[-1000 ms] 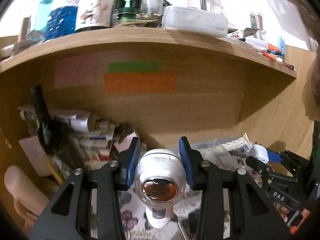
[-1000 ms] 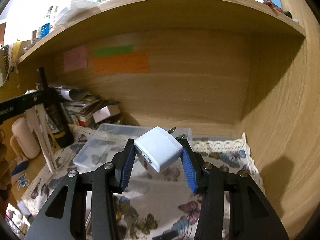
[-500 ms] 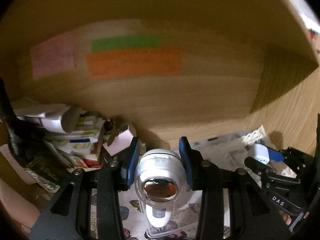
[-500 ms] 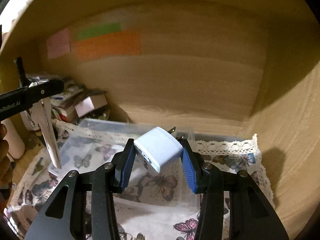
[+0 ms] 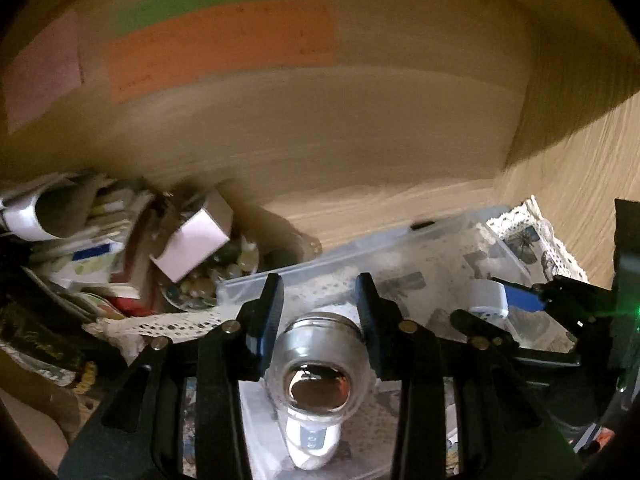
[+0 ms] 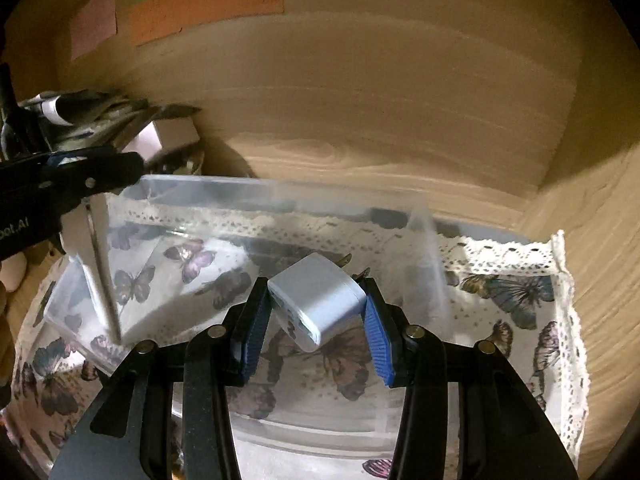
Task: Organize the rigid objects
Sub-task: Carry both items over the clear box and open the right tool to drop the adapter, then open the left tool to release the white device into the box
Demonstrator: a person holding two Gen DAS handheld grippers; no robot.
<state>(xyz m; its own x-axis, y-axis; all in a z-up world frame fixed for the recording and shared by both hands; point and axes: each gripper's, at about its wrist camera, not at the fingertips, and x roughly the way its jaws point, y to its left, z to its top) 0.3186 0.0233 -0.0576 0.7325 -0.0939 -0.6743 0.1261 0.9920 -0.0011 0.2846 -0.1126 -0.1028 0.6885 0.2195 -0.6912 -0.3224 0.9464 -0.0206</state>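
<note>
- While both grippers hang over a clear plastic bin (image 6: 280,196) in a wooden alcove, the left gripper (image 5: 319,312) holds a white handheld device (image 5: 316,380) with a round reflective lens face, its blue-padded fingers (image 5: 269,312) pressed against the device's domed head on either side.
- The device points toward the camera, its slim white handle dropping below the fingers over the bin's floor.
- The right gripper (image 6: 318,312) is clamped on a white plug adapter (image 6: 316,304), a small cube gripped at a tilt, with two metal prongs pointing away toward the bin's far wall.
- The adapter sits above the bin's interior, apart from its floor; whether it is touching the plastic below cannot be told.
- The bin rests on a butterfly-print cloth (image 6: 516,292) edged in white lace, its far wall near the alcove's wooden back panel (image 6: 400,92).
- In the left wrist view, the right gripper appears at the far right, the adapter between its blue pads over the same bin.
- Pink, green and orange paper notes (image 5: 224,44) are stuck on the back panel.
- A heap of papers and a small pale cardboard box (image 5: 192,240) is piled just beside the bin's left end.
</note>
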